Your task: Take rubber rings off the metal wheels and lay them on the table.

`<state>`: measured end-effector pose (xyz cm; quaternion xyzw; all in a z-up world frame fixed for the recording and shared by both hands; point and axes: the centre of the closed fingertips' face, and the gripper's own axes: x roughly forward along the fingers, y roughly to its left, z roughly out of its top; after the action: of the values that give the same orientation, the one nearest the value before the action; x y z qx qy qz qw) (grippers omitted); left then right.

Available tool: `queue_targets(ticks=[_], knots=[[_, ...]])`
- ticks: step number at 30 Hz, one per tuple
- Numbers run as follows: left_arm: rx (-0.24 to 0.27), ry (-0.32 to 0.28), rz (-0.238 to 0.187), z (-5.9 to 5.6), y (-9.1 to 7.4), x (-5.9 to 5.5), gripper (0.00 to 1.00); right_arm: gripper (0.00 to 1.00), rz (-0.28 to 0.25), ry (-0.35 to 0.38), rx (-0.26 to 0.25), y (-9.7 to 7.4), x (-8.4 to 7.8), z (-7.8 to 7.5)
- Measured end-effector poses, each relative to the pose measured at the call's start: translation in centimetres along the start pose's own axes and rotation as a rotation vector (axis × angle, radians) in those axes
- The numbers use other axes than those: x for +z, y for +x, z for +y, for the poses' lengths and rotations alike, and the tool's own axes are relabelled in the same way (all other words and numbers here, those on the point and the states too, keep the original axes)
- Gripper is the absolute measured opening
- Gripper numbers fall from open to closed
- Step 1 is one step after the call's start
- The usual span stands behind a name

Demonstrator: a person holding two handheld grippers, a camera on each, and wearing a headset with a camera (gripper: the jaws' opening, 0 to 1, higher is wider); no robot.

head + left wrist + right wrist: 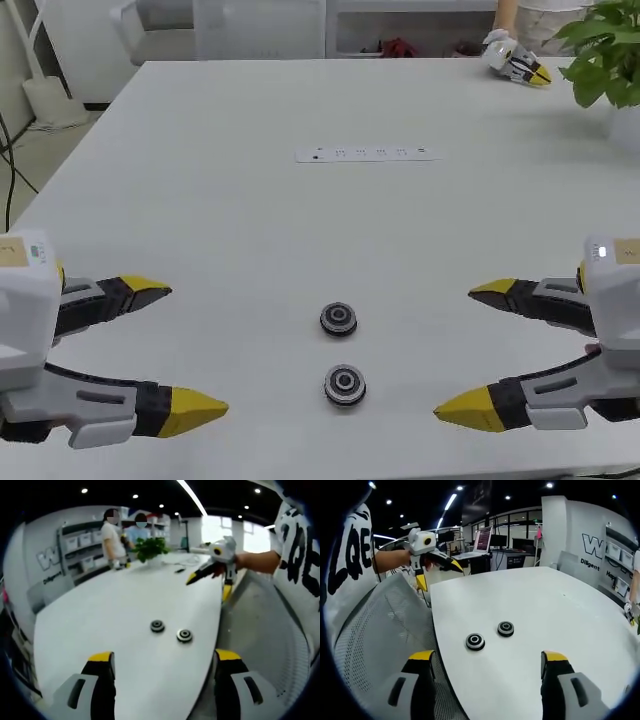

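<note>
Metal wheels (338, 319) lie between left gripper (192, 349) and right gripper (455, 351).

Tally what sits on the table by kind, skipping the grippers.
Metal wheels: 2
Socket strip: 1
Potted plant: 1
Total: 4

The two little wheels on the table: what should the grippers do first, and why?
Probably move the open right gripper in to grasp the nearer wheel. It and the farther wheel lie untouched; the left gripper is open too.
</note>
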<state>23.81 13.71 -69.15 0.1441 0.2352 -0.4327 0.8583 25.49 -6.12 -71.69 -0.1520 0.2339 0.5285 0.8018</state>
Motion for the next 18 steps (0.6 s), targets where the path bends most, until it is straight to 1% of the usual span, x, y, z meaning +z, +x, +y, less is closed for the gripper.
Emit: queue_targets(ticks=[3,7,14,18], knots=[[-0.003,0.002,0.008,0.2,0.4,-0.1,0.82,0.84,0.009,-0.011,0.004,0.2,0.0,-0.3],[-0.007,0.013,0.014,0.4,0.7,0.0,0.82,0.84,0.002,-0.003,0.016,0.5,0.3,-0.4],[-0.010,0.012,0.005,0.8,1.1,0.3,0.81,0.83,0.017,-0.029,0.041,1.2,0.2,-0.5],[-0.008,0.010,0.009,1.2,1.4,0.2,0.80,0.83,0.028,-0.038,0.053,1.7,0.1,-0.7]])
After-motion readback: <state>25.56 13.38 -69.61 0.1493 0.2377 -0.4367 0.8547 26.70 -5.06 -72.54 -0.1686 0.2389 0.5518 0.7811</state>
